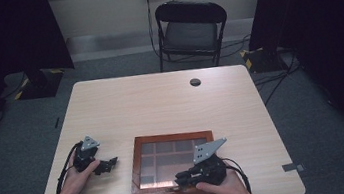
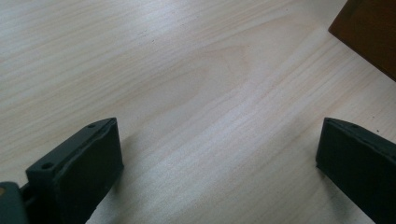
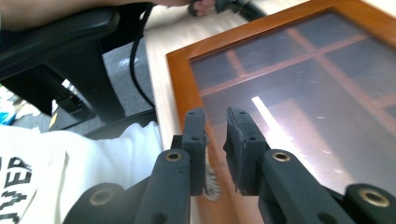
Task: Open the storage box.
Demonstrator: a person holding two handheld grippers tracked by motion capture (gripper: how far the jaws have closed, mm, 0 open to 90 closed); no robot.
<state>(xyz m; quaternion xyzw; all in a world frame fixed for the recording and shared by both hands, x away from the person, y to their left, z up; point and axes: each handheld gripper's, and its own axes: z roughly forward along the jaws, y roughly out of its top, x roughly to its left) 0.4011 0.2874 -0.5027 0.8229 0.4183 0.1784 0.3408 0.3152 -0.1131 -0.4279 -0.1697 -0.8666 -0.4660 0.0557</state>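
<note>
A wooden box (image 1: 173, 165) with a glass lid divided by wooden bars is seen lying flat near the front edge of the table (image 1: 161, 103), slightly right of the middle. Its brown frame is reddish; compartments are visible through the pane, and their contents cannot be made out.

The right gripper (image 1: 183, 178) is held low over the box's front edge, jaws pointing toward the table's left side. In the right gripper view the right gripper (image 3: 215, 133) is seen with its jaws drawn almost together, a narrow gap left between the pads; no object is seen gripped between them. The tips are placed over the glass just inside the frame's corner. Whether the pads touch the lid cannot be told. A white sleeve (image 3: 93, 158) is seen beside the jaws.

The left gripper (image 1: 108, 164) is held near the table's front-left part, just beside the box's left side and apart from it. In the left gripper view the left gripper (image 2: 219, 154) is seen with its jaws spread wide over bare wood, nothing between them.

A black folding chair (image 1: 190, 29) is set beyond the table's far edge.
</note>
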